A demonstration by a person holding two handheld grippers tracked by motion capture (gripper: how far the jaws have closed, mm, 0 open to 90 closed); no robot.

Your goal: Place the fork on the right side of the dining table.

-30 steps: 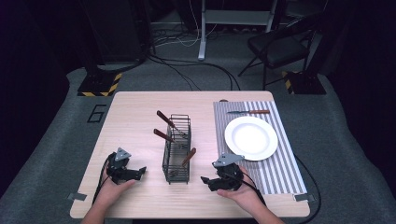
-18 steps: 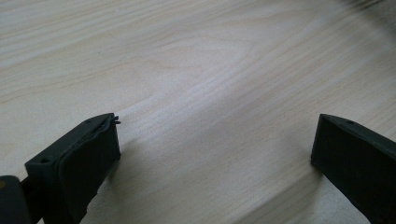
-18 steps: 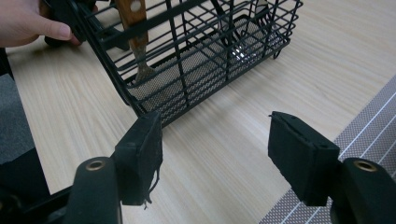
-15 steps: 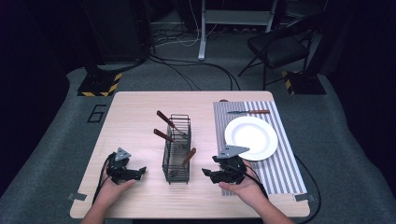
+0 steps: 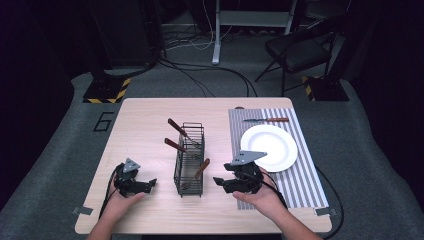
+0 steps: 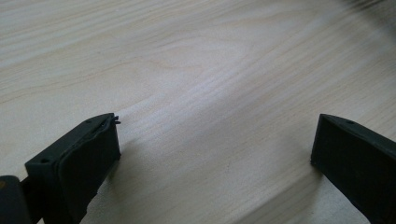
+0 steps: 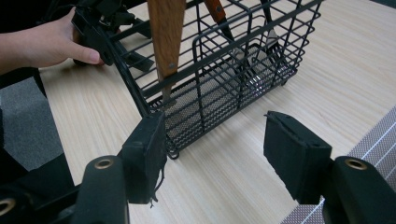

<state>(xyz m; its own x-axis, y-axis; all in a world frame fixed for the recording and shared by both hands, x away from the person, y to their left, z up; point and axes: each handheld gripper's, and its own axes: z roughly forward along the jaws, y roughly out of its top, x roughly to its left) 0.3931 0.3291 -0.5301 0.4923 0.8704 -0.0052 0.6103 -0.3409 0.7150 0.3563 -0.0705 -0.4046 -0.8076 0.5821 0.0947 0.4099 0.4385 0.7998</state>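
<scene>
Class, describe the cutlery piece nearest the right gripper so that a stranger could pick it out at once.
Start at the black wire caddy in the middle of the wooden table. Three wooden-handled pieces stand in it; take the one at its near end, leaning towards the right gripper. The other two lean away to the left, further back.

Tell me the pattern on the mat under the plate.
Grey and white stripes on the mat, clearest in the high view.
</scene>
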